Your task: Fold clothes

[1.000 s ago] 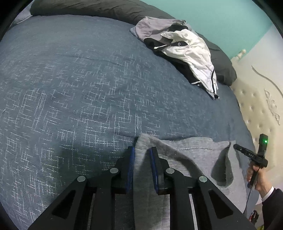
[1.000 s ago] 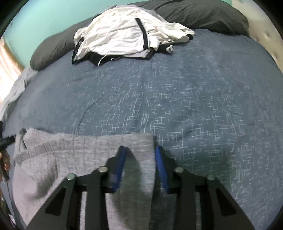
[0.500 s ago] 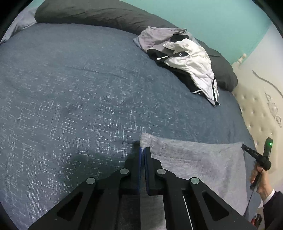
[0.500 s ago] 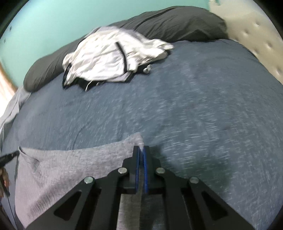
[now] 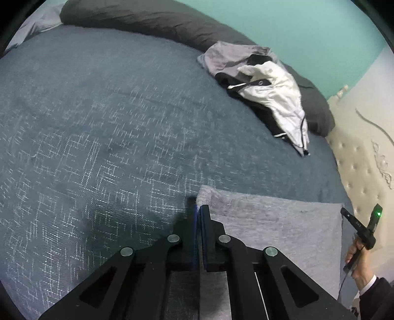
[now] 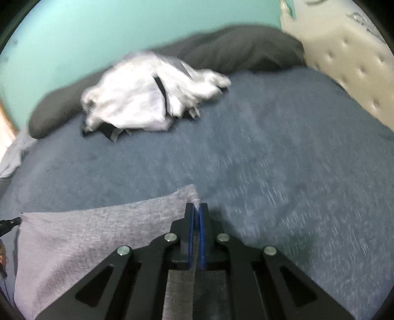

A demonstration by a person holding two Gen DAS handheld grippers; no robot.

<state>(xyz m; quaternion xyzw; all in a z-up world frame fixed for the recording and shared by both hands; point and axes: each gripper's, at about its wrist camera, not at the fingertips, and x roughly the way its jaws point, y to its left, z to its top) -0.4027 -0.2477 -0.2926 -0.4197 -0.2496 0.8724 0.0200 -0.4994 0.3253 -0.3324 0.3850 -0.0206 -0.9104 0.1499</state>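
Note:
A grey knit garment (image 5: 278, 221) hangs stretched between both grippers, just above the blue bed cover (image 5: 110, 123). My left gripper (image 5: 199, 209) is shut on its left top corner. In the right wrist view the same grey garment (image 6: 98, 229) spreads to the left, and my right gripper (image 6: 196, 208) is shut on its right top corner. The right gripper (image 5: 359, 226) also shows at the far right of the left wrist view, held by a hand (image 5: 357, 261). The garment's lower part is hidden behind the gripper bodies.
A heap of white, black and grey clothes (image 5: 266, 86) lies at the far side of the bed, against a long dark pillow (image 5: 172, 22). The same heap (image 6: 147, 98) shows in the right wrist view. A cream tufted headboard (image 6: 344, 56) bounds the bed on the right.
Both grippers closed on the garment's top corners, then rose a little with it. The top edge, slack and wrinkled a second ago, now runs taut between them. The right wrist view tilted up.

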